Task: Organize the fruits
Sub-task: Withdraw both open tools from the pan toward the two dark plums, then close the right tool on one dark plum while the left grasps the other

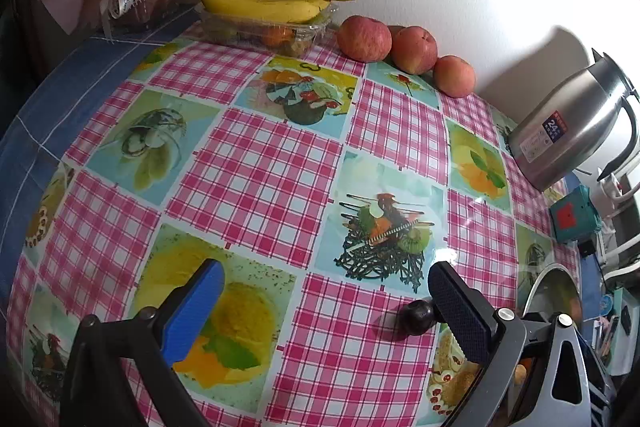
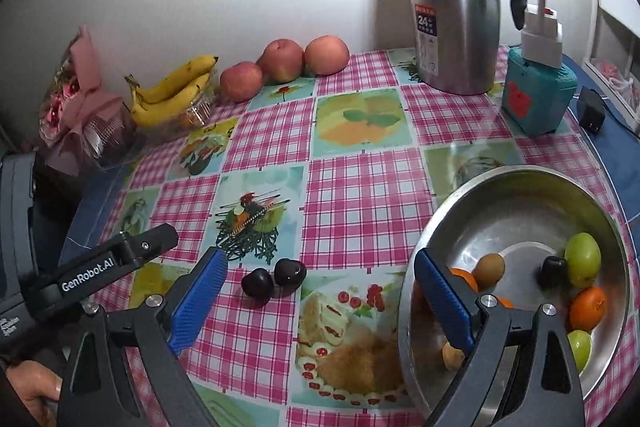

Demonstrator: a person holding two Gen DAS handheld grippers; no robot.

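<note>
Two dark cherries (image 2: 274,278) lying loose on the checked desk (image 2: 360,195).
They are sitting side by side, touching, beside the steel bowl (image 2: 520,187) holding kiwi, oranges and green fruits.

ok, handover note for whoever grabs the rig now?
Left gripper: open, empty, low over the table, one dark cherry by its right finger.
Right gripper: open, empty, between the two cherries and the bowl.
Done: small fruits already in the bowl.
Left: both cherries; possibly the apples and bananas by the wall.
</note>
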